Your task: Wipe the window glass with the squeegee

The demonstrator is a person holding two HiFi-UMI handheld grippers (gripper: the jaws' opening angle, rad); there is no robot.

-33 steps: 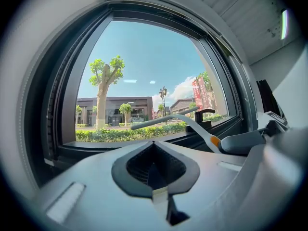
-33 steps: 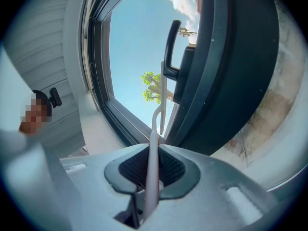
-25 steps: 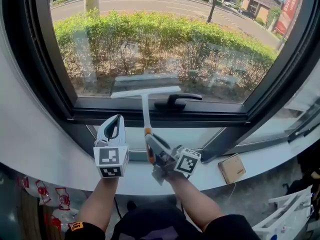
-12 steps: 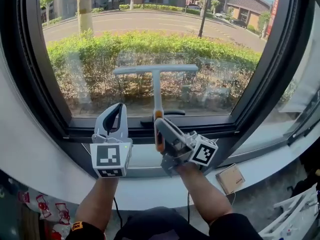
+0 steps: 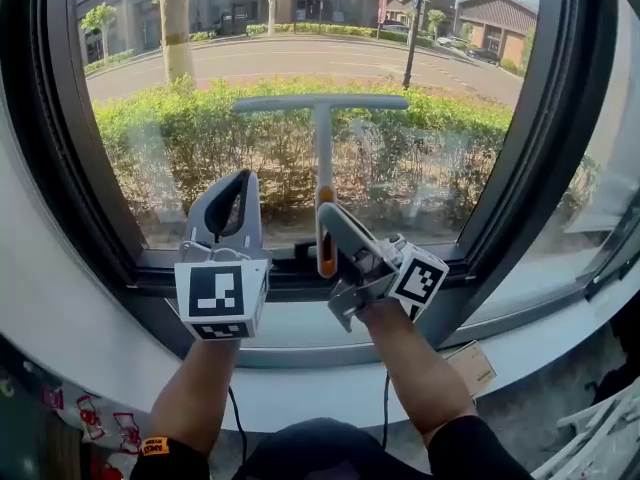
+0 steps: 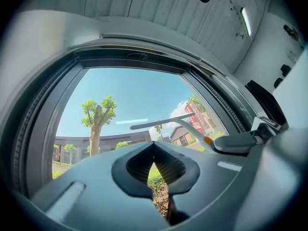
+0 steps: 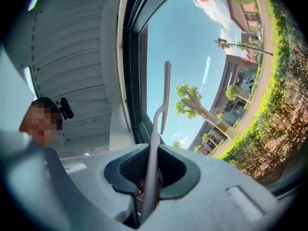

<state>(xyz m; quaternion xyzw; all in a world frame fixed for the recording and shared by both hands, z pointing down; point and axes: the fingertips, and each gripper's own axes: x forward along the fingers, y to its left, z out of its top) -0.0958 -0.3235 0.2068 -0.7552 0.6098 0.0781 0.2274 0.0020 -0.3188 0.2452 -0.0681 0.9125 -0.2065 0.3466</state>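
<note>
Two grippers stand nearest, just above the sill [image 5: 300, 320]. The left gripper [image 5: 236, 183] has its jaws together on nothing and is held beside the work, likely to leave the stroke's path free. The right gripper [image 5: 335, 230] is clamped low on the handle of the squeegee [image 5: 322, 143], a hold that lends reach up the window glass [image 5: 150, 58]. Farther on, the blade lies level across mid-pane. Whether its rubber presses the glass I cannot tell. A hedge [image 5: 450, 148] stands outside.
</note>
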